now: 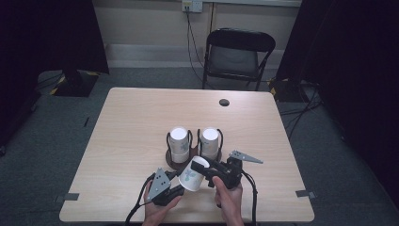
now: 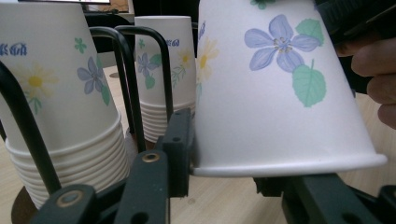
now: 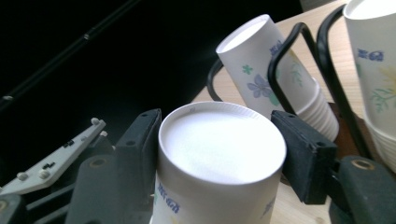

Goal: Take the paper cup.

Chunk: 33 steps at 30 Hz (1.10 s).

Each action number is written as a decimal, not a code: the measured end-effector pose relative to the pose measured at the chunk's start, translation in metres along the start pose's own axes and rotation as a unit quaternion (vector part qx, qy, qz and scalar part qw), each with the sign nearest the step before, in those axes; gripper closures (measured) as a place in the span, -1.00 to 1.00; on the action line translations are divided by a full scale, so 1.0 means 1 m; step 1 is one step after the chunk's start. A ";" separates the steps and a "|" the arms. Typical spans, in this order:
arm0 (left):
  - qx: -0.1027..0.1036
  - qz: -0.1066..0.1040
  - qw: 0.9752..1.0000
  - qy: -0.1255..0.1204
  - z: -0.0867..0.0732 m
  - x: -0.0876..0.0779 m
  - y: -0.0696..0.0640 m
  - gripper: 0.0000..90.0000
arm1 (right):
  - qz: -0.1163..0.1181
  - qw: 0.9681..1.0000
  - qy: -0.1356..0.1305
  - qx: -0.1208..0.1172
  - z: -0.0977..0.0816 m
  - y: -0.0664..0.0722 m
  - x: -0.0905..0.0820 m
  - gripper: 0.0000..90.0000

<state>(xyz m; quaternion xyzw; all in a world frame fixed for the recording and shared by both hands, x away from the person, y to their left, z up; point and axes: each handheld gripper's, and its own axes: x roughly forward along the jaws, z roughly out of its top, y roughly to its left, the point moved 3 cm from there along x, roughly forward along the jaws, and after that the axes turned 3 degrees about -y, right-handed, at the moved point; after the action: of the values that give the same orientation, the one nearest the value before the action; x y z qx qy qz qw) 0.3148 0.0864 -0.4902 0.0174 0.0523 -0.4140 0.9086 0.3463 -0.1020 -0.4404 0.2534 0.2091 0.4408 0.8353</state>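
One paper cup bridging two claws just short of the rack

One paper cup [image 1: 192, 175] is hanging tilted above the table [image 1: 131, 122], spanning the gap between the two claws, its closed base toward the right claw [image 1: 208, 167] and its open rim toward the left claw [image 1: 181, 187].

In the right gripper view the base is sitting squarely between the jaws, with both pads pressing on its wall. This claw is clamping the narrow end and carrying the cup. Taking the base leaves the wide mouth free for the other claw.

In the left gripper view the rim is lying between that claw's jaws. One pad [image 2: 180, 140] is touching the wall just above the rim, while the other jaw is passing under the rim, half hidden. I cannot tell whether this claw is gripping yet.

Judging by this, the cup is probably being passed from one claw to the other, or being steadied at both ends.

Just ahead of both claws, a black wire rack [image 1: 168, 140] is keeping two stacks of upturned cups, the left stack [image 1: 179, 143] and the right stack [image 1: 209, 141], upright side by side. The held cup is staying clear of the rack's loops, close enough that it likely belongs with those stacks
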 end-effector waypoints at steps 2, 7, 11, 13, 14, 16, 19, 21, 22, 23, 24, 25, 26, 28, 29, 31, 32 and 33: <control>-0.013 -0.004 1.000 -0.003 -0.001 0.000 0.002 0.57 | -0.008 1.000 0.002 -0.002 0.000 0.000 0.000 -0.23; -0.014 -0.011 1.000 -0.002 -0.002 0.000 0.002 0.71 | -0.009 1.000 0.002 0.005 0.000 -0.002 -0.003 -0.24; -0.015 -0.014 1.000 0.000 -0.002 -0.001 0.003 0.82 | -0.013 1.000 -0.001 0.006 0.000 -0.005 -0.003 -0.26; -0.021 -0.017 1.000 -0.001 -0.001 -0.001 0.004 0.84 | -0.018 1.000 -0.001 0.004 0.001 -0.006 -0.004 -0.27; -0.019 -0.017 1.000 -0.001 -0.001 -0.001 0.004 0.85 | -0.019 1.000 0.000 0.002 0.001 -0.006 -0.005 -0.27; -0.020 -0.020 1.000 0.000 -0.001 -0.002 0.005 0.85 | -0.024 1.000 0.000 0.001 0.000 -0.007 -0.006 -0.28; -0.024 -0.023 0.999 -0.002 0.000 -0.003 0.005 0.86 | -0.029 1.000 -0.001 -0.003 0.000 -0.009 -0.006 -0.26; -0.031 -0.027 0.999 -0.008 0.001 -0.004 0.006 0.88 | -0.041 0.999 -0.004 -0.007 0.001 -0.011 -0.008 -0.21; -0.034 -0.030 0.999 -0.009 0.001 -0.004 0.006 0.89 | -0.047 0.999 -0.004 -0.010 0.001 -0.012 -0.009 -0.21; -0.036 -0.034 0.999 -0.010 0.002 -0.004 0.006 0.90 | -0.047 0.999 -0.004 -0.011 0.001 -0.012 -0.010 -0.21; -0.034 -0.033 0.999 -0.010 0.002 -0.004 0.007 0.90 | -0.047 0.999 -0.004 -0.011 0.001 -0.012 -0.010 -0.21; -0.034 -0.035 0.999 -0.008 0.002 -0.005 0.007 0.90 | -0.052 0.999 -0.003 -0.017 0.001 -0.012 -0.010 -0.20; -0.034 -0.035 0.999 -0.008 0.002 -0.005 0.007 0.91 | -0.052 0.999 -0.003 -0.017 0.001 -0.012 -0.010 -0.20; -0.036 -0.038 0.999 -0.008 0.003 -0.006 0.008 0.91 | -0.057 0.998 -0.001 -0.022 0.000 -0.013 -0.011 -0.19; -0.038 -0.039 0.998 -0.009 0.003 -0.006 0.008 0.92 | -0.062 0.998 0.001 -0.027 0.000 -0.014 -0.011 -0.18; -0.043 -0.045 0.998 -0.012 0.004 -0.007 0.009 0.94 | -0.067 0.997 0.004 -0.032 -0.002 -0.015 -0.011 -0.16; -0.043 -0.045 0.998 -0.012 0.004 -0.007 0.009 0.94 | -0.067 0.997 0.004 -0.032 -0.002 -0.015 -0.011 -0.16; -0.049 -0.051 0.997 -0.014 0.005 -0.008 0.010 0.94 | -0.072 0.997 0.005 -0.035 -0.003 -0.016 -0.011 -0.15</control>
<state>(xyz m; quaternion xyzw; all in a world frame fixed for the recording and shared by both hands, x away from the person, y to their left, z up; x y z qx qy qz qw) 0.3175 0.0986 -0.4842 -0.0362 0.0606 -0.4573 0.8865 0.3493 -0.1178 -0.4509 0.2059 0.2156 0.3877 0.8722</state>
